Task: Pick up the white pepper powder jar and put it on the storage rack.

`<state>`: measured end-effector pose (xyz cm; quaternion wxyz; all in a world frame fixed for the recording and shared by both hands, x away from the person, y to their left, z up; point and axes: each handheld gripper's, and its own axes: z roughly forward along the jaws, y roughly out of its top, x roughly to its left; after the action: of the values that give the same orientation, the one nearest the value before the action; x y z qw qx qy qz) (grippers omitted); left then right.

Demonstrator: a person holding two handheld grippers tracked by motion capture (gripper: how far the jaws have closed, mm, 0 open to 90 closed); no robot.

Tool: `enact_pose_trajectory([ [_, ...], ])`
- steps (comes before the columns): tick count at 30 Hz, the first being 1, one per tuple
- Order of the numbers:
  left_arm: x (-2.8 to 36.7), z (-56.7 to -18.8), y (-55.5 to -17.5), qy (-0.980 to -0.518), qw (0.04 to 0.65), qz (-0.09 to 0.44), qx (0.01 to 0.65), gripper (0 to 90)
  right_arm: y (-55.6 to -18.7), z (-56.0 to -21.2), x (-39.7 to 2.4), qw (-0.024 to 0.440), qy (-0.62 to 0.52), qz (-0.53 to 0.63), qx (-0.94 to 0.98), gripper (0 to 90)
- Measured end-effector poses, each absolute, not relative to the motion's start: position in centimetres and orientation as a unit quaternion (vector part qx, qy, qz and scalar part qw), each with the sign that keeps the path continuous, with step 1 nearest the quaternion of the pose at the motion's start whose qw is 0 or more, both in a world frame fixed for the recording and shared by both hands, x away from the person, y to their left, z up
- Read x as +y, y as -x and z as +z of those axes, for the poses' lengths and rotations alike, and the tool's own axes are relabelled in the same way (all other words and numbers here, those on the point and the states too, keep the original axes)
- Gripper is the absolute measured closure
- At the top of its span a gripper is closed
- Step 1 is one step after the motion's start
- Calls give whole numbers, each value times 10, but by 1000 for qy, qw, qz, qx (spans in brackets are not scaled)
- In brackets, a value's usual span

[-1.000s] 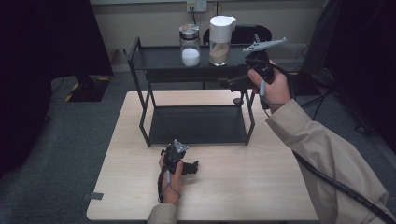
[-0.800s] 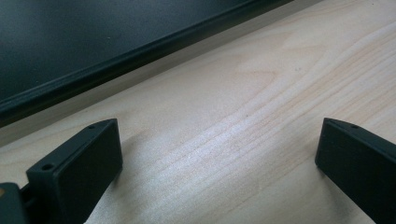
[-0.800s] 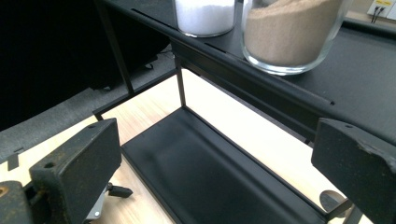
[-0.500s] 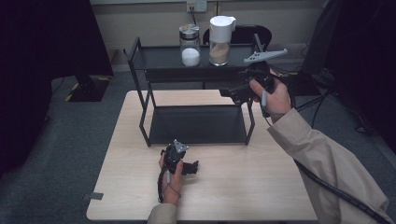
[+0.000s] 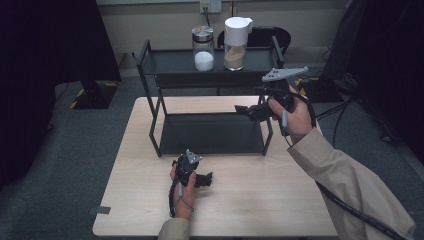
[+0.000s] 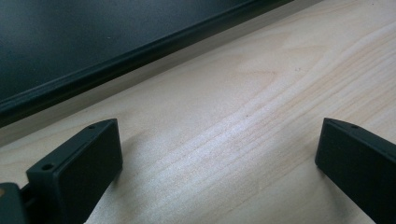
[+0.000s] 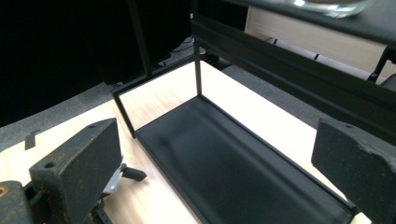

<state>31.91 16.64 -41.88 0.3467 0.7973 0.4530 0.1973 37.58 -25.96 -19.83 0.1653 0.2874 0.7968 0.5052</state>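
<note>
1. High view: your left tool (image 5: 206,178) rests low on the tabletop (image 5: 260,200), just in front of the black two-tier rack (image 5: 210,132). Your right tool (image 5: 245,110) hovers at the rack's right end, between the two shelves, aimed left. On the top shelf a glass jar of white powder (image 5: 203,48) stands just beside a white-lidded jar of tan powder (image 5: 235,43). How wide either tool gapes you cannot tell from here

2. Left gripper view: your left tool (image 6: 217,163) stands wide open and empty over bare wood, the rack's lower shelf edge (image 6: 116,60) just beyond

3. Right gripper view: your right tool (image 7: 215,172) is wide too, empty, looking along the lower shelf (image 7: 243,168); your left tool (image 7: 122,175) lies on the tabletop past the rack's front rail
</note>
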Motion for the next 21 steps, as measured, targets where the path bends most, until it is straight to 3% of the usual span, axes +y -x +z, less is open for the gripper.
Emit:
enact_pose_trajectory([
  [21, 166, -419, -319, -797, 347, 197, 453, 0, -366, -238, -263, 135, -285, 516, 796, 2],
])
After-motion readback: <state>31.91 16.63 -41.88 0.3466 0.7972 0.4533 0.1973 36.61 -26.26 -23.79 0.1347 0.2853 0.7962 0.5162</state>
